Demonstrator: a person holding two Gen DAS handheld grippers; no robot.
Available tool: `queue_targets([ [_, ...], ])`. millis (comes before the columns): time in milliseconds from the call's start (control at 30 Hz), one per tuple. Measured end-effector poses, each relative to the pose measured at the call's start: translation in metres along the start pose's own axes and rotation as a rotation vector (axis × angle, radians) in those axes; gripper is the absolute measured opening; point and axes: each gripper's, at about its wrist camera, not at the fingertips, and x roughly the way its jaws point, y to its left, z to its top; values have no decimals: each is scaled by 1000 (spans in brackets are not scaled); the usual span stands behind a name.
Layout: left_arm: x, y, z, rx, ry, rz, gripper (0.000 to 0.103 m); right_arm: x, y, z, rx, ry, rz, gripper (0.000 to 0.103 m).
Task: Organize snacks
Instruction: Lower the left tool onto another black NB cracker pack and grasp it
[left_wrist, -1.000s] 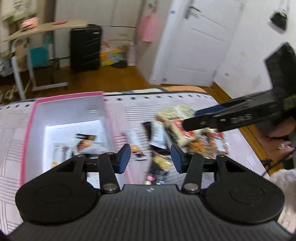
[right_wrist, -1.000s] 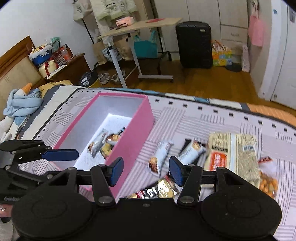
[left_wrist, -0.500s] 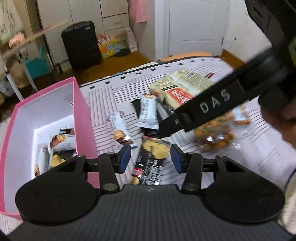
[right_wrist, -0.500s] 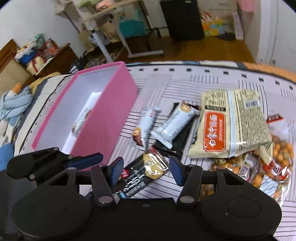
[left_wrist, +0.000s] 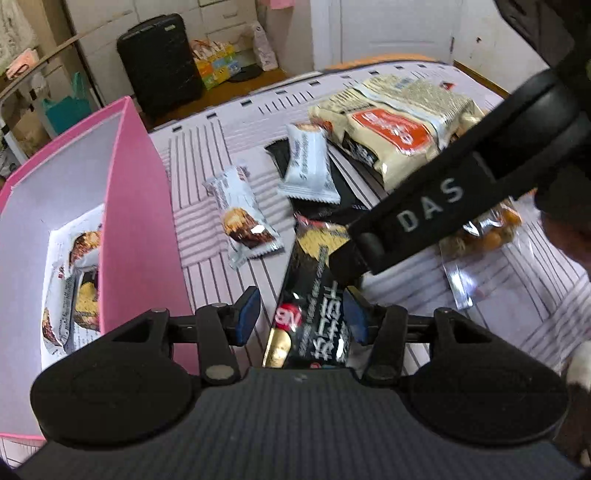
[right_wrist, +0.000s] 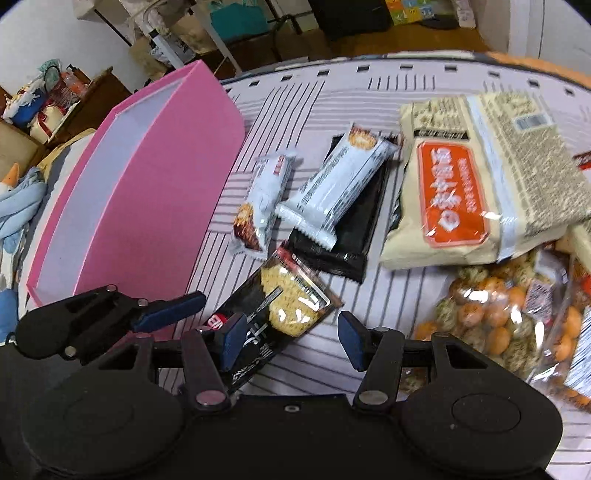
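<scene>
A black snack bar (left_wrist: 314, 314) (right_wrist: 273, 306) lies on the striped bedspread between the open jaws of both grippers. My left gripper (left_wrist: 301, 314) is open low over the bar's near end; it also shows in the right wrist view (right_wrist: 166, 312). My right gripper (right_wrist: 288, 332) is open around the bar's other end, and its arm (left_wrist: 424, 210) crosses the left wrist view. Two white bars (left_wrist: 242, 218) (left_wrist: 310, 164) (right_wrist: 338, 192) lie beyond. The pink box (left_wrist: 136, 206) (right_wrist: 147, 206) at left holds several snacks (left_wrist: 81, 280).
A large beige bag with a red label (right_wrist: 476, 181) (left_wrist: 399, 125) and a clear bag of round snacks (right_wrist: 509, 314) lie at right. A flat black packet (right_wrist: 351, 236) lies under one white bar. A suitcase (left_wrist: 159, 62) and desk stand on the floor beyond the bed.
Both grippers have come down and closer over the black snack bar, which now sits between their open jaws. The box has slid toward the left of both views.
</scene>
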Motion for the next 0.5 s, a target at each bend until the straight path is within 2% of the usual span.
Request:
queue_targets([
  [167,16,-4,-5,21,65,-19,56,7,0,1,17,17,14,60],
  [267,20,-5,-9,23,67,-19,57,12,-2,0,31,33,23,60],
  [333,18,-2,-8,-1,80,-59,54,13,-2,-1,38,39,27,60],
  [433,13,7,-10,-97,82,-187,49,14,-1,-3,33,40,20,61],
  [500,13,8,-12,-122,82,-210,48,15,1,-4,31,38,14,61],
])
